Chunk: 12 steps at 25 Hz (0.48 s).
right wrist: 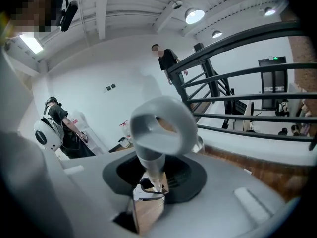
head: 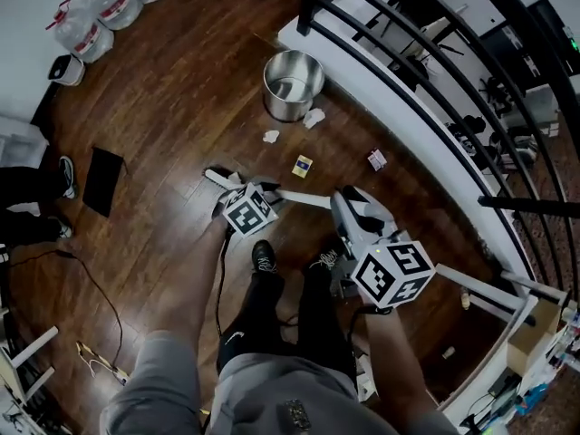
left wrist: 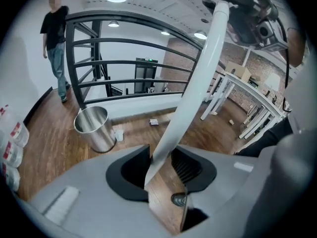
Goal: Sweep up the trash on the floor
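A long white handle (head: 304, 198) runs between both grippers. My left gripper (head: 228, 188) is shut on its lower part; in the left gripper view the flat handle (left wrist: 190, 93) rises from that gripper (left wrist: 166, 182) toward the upper right. My right gripper (head: 344, 205) is shut on the top end, where a looped grip (right wrist: 158, 125) stands above the right gripper (right wrist: 148, 187). The handle's low end (head: 216, 176) rests on the floor, its head mostly hidden. Trash lies beyond it: two white paper wads (head: 271, 136) (head: 314, 118), a yellow box (head: 302, 165) and a small packet (head: 376, 159).
A steel bin (head: 293, 84) stands on the wood floor by a black railing (head: 426, 89). Water jugs (head: 100, 7) sit at the far left, with a black mat (head: 102, 181) and a cable (head: 91, 288) nearer. White table legs (head: 489, 288) stand at the right. A person (left wrist: 56, 43) stands near the railing.
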### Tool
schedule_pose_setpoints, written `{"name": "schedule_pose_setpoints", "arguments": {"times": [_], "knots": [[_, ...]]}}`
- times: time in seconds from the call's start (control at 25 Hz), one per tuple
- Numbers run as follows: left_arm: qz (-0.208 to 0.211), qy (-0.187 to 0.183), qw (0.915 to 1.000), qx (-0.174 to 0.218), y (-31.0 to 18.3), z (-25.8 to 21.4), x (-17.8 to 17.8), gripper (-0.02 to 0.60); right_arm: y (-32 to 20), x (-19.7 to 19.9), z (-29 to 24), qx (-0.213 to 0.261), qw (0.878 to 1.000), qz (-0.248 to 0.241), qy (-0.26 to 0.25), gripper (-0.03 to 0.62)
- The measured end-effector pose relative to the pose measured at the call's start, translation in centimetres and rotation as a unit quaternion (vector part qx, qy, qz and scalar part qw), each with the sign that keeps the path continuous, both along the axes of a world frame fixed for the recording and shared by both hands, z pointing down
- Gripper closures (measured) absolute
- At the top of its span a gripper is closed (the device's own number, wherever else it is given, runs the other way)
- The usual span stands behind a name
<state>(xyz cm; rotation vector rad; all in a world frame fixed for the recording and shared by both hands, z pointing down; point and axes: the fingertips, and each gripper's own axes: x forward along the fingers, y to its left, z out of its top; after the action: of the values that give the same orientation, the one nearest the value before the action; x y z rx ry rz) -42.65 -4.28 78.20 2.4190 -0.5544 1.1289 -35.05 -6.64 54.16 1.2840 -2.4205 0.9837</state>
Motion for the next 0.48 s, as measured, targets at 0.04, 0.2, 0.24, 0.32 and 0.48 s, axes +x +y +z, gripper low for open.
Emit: {"name": "schedule_pose_setpoints", "arguments": {"times": [0.04,0.2,0.24,0.32,0.48], "knots": [[0.008,0.004,1.0000,0.002,-0.5,-0.2,1.5,0.443,-0.3,1.3,-0.3,0.004,1.000,0.008,0.003,0.503],[0.041,0.013,0.9990,0.006,-2.4,-0.6,8.2,0.443,-1.3,7.6,-1.0,0.012,0.999,0.046,0.014,0.503],[0.050,0.017,0.9985,0.010,-2.8,-0.6,10.0,0.442,-1.4,9.3,-1.0,0.012,0.998,0.055,0.016,0.503],[0.070,0.022,0.9972,0.014,-3.5,-0.6,13.7,0.442,-1.7,12.9,-0.9,0.011,0.997,0.078,0.020,0.503],[0.110,0.034,0.9932,0.018,-4.7,-0.6,21.4,0.442,-2.2,20.2,-1.0,0.012,0.992,0.124,0.027,0.503]]}}
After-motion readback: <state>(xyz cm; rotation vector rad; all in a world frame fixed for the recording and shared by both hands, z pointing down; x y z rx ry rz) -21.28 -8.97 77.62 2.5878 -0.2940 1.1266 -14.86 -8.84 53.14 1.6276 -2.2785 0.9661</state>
